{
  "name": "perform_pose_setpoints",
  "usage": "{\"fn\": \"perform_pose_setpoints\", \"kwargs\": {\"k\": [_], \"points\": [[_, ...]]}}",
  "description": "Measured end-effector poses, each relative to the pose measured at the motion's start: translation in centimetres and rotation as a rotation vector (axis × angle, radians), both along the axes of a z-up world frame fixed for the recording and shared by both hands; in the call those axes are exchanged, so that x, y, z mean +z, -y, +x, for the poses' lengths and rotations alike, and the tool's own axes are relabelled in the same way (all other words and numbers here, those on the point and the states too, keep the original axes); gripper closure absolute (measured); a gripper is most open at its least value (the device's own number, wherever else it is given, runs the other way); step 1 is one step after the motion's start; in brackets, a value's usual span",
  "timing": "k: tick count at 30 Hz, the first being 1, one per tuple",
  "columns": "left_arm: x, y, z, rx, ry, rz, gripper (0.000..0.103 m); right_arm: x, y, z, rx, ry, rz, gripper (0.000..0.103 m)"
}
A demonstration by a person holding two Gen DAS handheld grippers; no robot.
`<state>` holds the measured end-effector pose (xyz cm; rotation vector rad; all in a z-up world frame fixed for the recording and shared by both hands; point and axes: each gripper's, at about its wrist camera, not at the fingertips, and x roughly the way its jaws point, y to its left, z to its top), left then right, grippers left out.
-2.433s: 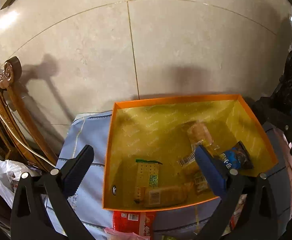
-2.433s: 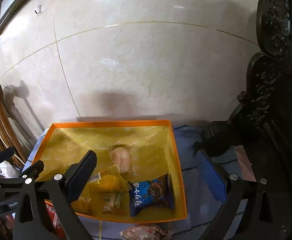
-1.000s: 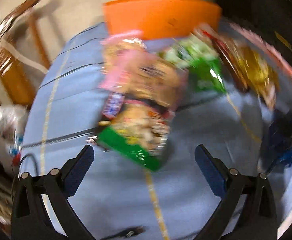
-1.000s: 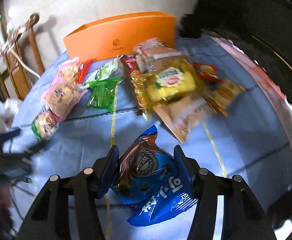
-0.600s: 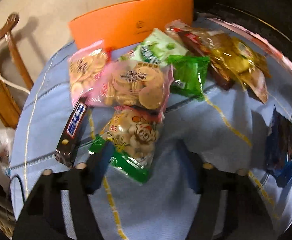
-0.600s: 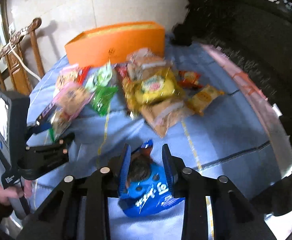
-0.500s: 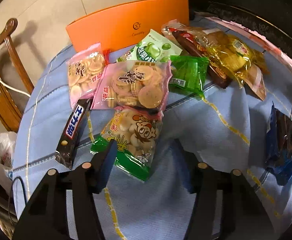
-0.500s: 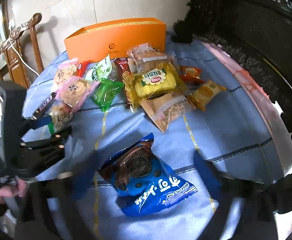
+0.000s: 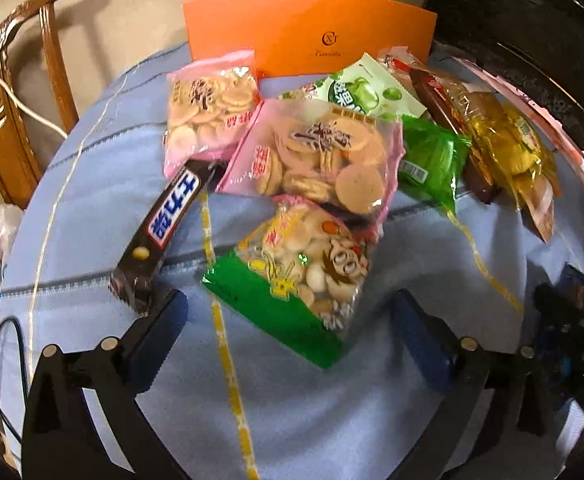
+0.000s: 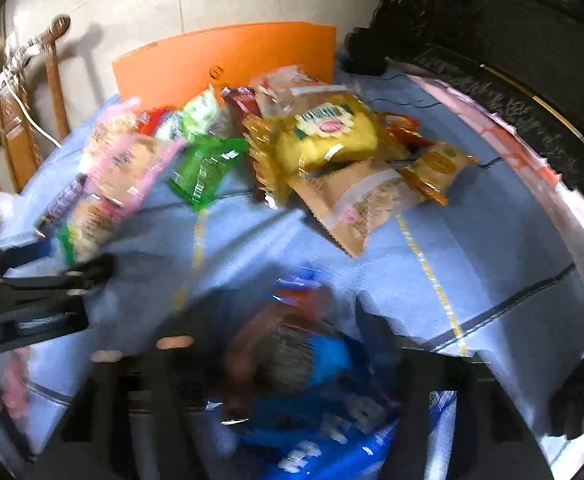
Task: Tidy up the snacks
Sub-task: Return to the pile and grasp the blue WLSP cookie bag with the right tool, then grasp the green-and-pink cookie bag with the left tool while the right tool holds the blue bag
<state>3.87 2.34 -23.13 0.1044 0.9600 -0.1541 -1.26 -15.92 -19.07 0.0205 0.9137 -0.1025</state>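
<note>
**Change.** The left gripper (image 9: 288,306) has just opened its jaws again. They stand wide and empty, straddling the near end of the cartoon bag (image 9: 292,268) without touching it. The right gripper (image 10: 288,336) has just been closing its jaws with the blue packet (image 10: 311,360) between them. Half a second ago that packet lay free on the blue tablecloth (image 9: 311,420). The right view is too blurred to tell whether the pads press on it.

**Meaning.** In my judgement, each hand is lining up 1 snack for the orange box (image 9: 311,28), and neither pick is confirmed. The box stands at the far edge, behind the heap.

**Count, outside the box.**
- 2 pink biscuit bags (image 9: 323,156), centre-left
- 1 chocolate bar (image 9: 160,232), left
- 1 cartoon bag, near
- 1 white-green pouch (image 9: 355,92), far
- 1 green packet (image 9: 427,164), centre
- 1 dark brown packet (image 9: 431,92), right of centre
- 1 yellow packet (image 10: 327,136), right of centre
- 1 tan packet (image 10: 355,204), right of centre
- 2 small orange packets (image 10: 439,168), far right
- 1 blue packet, nearest

Total visible is 12. Anything buried under the heap goes uncounted.
</note>
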Motion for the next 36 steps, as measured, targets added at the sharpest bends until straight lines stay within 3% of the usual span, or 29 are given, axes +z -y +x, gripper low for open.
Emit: {"fn": "perform_pose_setpoints", "kwargs": {"k": [3, 5, 7, 10, 11, 16, 22, 24, 25, 26, 31, 32, 33, 34, 36], "points": [[-0.1, 0.2, 0.4, -0.009, 0.001, -0.018, 0.006, -0.1, -0.3, -0.3, -0.002, 0.004, -0.017, 0.055], [0.0, 0.3, 0.6, -0.027, 0.006, -0.016, 0.012, 0.1, -0.1, -0.4, -0.020, -0.001, 0.002, 0.056], [0.5, 0.3, 0.6, -0.053, 0.002, -0.018, 0.031, 0.3, 0.3, -0.4, -0.044, -0.008, 0.018, 0.056], [0.6, 0.4, 0.8, -0.064, -0.009, -0.012, 0.033, 1.3, 0.2, -0.7, -0.044, 0.009, -0.001, 0.059], [0.7, 0.4, 0.7, -0.064, -0.012, -0.013, 0.034, 1.5, 0.1, -0.7, -0.033, 0.015, -0.013, 0.069], [1.5, 0.7, 0.5, -0.075, 0.008, 0.012, 0.036, 2.9, 0.3, -0.2, -0.025, 0.033, -0.016, 0.081], [2.2, 0.9, 0.4, -0.084, 0.013, 0.020, 0.036, 2.9, 0.8, -0.3, -0.021, 0.028, 0.008, 0.083], [2.2, 1.0, 0.4, -0.090, 0.015, 0.034, 0.036, 2.4, 0.9, -0.8, -0.028, 0.010, 0.013, 0.050], [2.1, 1.0, 0.5, -0.090, 0.011, 0.036, 0.036, 2.1, 1.0, -1.0, -0.042, -0.007, 0.006, 0.015], [2.1, 1.0, 0.5, -0.091, 0.008, 0.036, 0.036, 1.6, 1.1, -1.6, -0.058, -0.004, -0.005, 0.006], [1.7, 1.0, 0.5, -0.105, 0.013, 0.054, 0.033, -0.1, 0.9, -2.4, -0.019, 0.069, 0.024, 0.003], [1.7, 1.0, 0.4, -0.106, 0.019, 0.062, 0.029, -0.4, 0.9, -2.0, -0.017, 0.063, 0.036, 0.003], [1.5, 1.0, 0.5, -0.103, 0.017, 0.076, 0.010, -0.5, 0.8, -1.7, -0.028, 0.052, 0.034, 0.003], [1.4, 1.1, 0.5, -0.090, 0.025, 0.093, 0.004, -0.7, 0.7, -1.5, -0.039, 0.033, 0.027, 0.003], [1.0, 1.2, 0.7, -0.076, 0.028, 0.101, 0.004, -1.0, 0.7, -1.1, -0.043, 0.013, 0.025, 0.003]]}}
